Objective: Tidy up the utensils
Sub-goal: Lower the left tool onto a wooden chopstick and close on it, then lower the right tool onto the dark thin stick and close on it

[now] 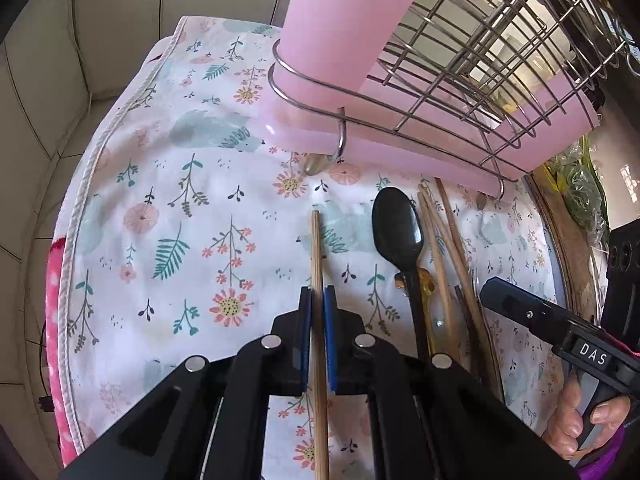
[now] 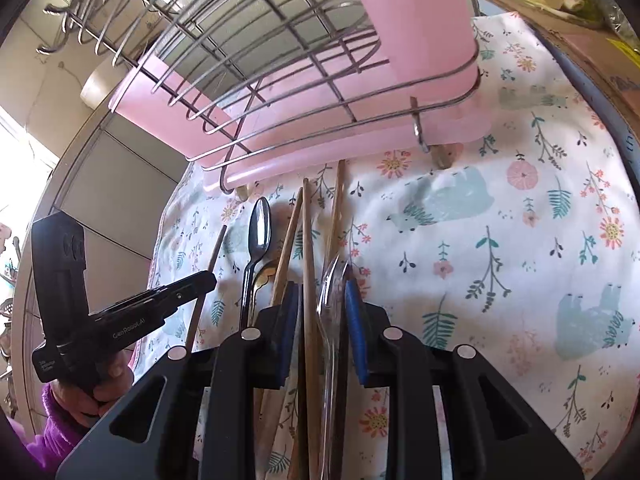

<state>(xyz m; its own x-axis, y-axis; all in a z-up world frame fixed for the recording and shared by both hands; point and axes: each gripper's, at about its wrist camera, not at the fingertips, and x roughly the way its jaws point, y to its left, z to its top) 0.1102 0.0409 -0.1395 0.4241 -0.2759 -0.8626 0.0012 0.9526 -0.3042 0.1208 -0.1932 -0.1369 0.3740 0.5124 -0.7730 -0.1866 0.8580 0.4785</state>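
Left gripper: blue pads clamped on a single wooden chopstick, lower centre of the left wrist view, tip pointing up-frame over the floral cloth.

Right gripper: jaws part-open around a clear plastic spoon and a chopstick; whether the pads press cannot be told.

Remaining utensils lie bunched right of centre: black spoon, chopsticks.

Wire rack on a pink tray fills the upper right.

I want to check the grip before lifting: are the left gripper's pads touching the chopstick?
Touching. In the left wrist view the left gripper has its two blue pads closed against both sides of the single chopstick, with no gap visible.
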